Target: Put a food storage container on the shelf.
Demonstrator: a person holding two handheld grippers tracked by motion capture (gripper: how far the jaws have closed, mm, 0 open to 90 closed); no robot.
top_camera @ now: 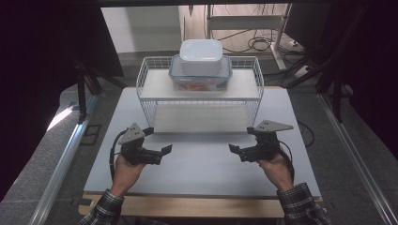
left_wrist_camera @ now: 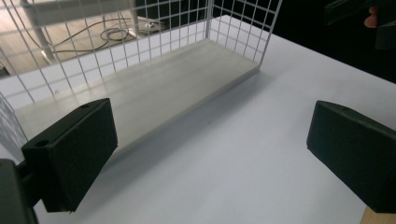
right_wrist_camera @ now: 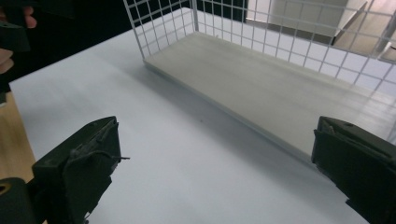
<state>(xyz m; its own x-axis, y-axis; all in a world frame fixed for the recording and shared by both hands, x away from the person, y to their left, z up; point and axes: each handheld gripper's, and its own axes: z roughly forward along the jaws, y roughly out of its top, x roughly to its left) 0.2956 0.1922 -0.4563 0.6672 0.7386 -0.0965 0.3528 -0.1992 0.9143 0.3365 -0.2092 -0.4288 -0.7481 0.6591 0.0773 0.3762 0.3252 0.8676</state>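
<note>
Left gripper (top_camera: 165, 150), right gripper (top_camera: 233, 149) — both spread wide, empty — near wire rack (top_camera: 150, 101).

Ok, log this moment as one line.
left gripper: open, empty, above table | right gripper: open, empty | white container: on clear lidded box, top shelf of wire rack | lower shelf: bare
</note>
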